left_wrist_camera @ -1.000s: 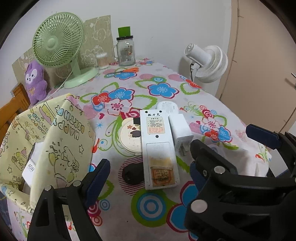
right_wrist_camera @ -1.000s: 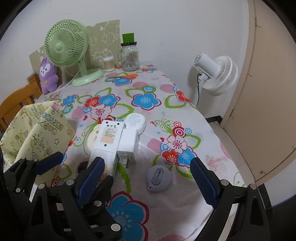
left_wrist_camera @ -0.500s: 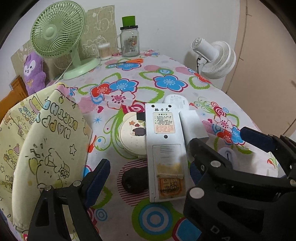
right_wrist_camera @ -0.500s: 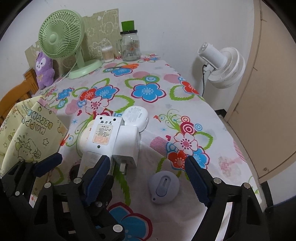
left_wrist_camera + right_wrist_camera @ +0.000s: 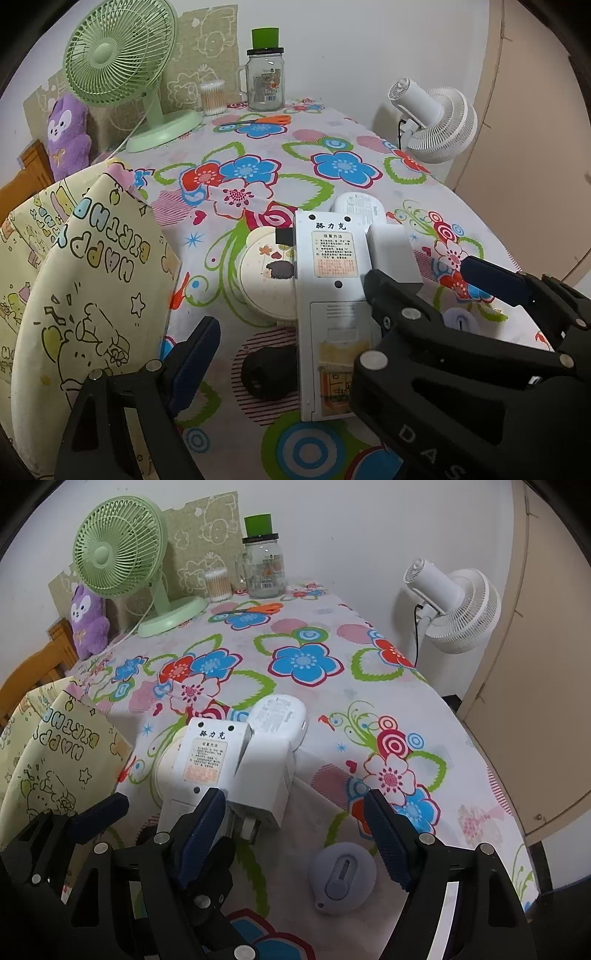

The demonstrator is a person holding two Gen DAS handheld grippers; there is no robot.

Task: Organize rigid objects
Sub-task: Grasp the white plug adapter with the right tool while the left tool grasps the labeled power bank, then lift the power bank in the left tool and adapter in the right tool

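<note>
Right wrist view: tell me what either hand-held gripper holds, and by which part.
Nothing is held. The right hand-held gripper and left hand-held gripper are both open above the table, touching no object.

Ahead of your tongs, the floral-clothed table [image 5: 321, 635] runs to a plain white wall [image 5: 351, 528]. A beige door [image 5: 546, 686] stands to their right; a wooden chair [image 5: 40, 661] sits to their left.

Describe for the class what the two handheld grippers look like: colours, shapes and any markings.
Both are matte black plastic frames with silver screw heads. The left gripper and right gripper each carry two long fingers faced with ribbed dark-blue pads. Raised letters "DAS" show on one black frame. No cables or sleeves are visible.
</note>
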